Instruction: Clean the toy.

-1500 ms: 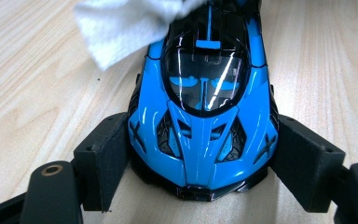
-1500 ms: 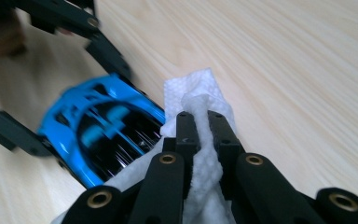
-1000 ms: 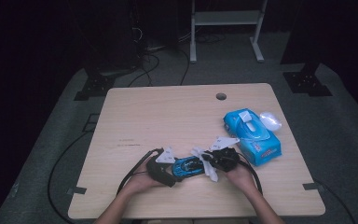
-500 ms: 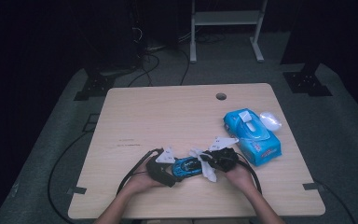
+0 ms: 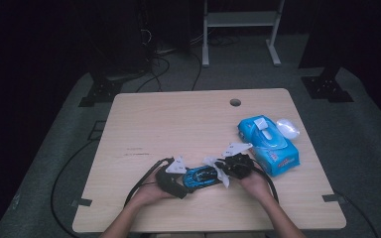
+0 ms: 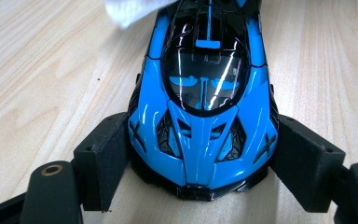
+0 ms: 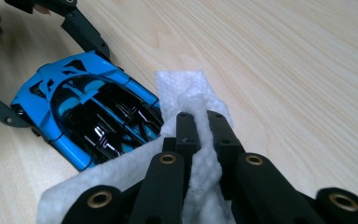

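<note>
Blue wipes pack (image 5: 269, 145), print unreadable

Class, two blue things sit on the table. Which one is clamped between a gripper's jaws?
The blue toy car, near the table's front edge: the left gripper grips its sides. The blue wet-wipes pack lies untouched farther right.

In the left gripper view the toy car (image 6: 205, 107) runs off the top edge, so its rear is cut away, and the white wipe (image 6: 130, 9) is clipped to a corner there. In the right gripper view the wipe (image 7: 186, 98) covers one end of the car (image 7: 86, 105). From the high view, the print on the blue wipes pack (image 5: 268, 144) is too small to read, and the pale object (image 5: 287, 129) beside it is too blurred to identify.
</note>
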Motion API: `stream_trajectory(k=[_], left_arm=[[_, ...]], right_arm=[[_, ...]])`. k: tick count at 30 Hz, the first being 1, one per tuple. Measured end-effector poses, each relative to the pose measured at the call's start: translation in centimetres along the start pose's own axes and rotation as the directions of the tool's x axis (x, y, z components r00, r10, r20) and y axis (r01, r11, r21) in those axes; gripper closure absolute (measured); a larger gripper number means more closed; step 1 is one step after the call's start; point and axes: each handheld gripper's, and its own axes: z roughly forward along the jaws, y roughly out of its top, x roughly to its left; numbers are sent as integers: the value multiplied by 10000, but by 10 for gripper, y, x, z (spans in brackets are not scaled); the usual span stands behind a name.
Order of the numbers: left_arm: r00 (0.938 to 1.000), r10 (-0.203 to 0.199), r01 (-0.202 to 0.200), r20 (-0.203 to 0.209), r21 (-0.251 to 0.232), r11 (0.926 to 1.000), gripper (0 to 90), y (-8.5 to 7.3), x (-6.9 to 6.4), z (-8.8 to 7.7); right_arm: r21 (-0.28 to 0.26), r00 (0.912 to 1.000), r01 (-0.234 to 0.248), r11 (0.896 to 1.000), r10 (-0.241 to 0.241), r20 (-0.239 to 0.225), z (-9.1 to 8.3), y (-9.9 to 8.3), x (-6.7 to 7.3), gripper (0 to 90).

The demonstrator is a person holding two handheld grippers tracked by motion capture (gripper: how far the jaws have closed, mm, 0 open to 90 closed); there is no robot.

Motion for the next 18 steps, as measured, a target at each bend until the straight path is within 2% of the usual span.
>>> stream_trajectory(k=[4, 11, 15, 17, 18], left_arm=[[10000, 3, -3, 13, 10, 10000, 239, 0, 0, -1], [10000, 3, -3, 19, -9, 10000, 239, 0, 0, 0], [10000, 2, -2, 17, -3, 10000, 239, 0, 0, 0], [10000, 0, 0, 14, -1, 10000, 239, 0, 0, 0], [10000, 1, -1, 14, 3, 10000, 239, 0, 0, 0]], right_arm=[[68, 9997, 227, 9997, -227, 101, 0, 2, 4, 840], [-83, 10000, -19, 10000, 19, 82, -3, -2, 1, 841], [-288, 9997, -27, 9996, 19, -263, -4, 1, 8, 840], [-523, 9976, -58, 9986, 22, -685, -5, 3, 12, 840], [-493, 9973, 89, 9987, -125, -726, -6, 4, 15, 840]])
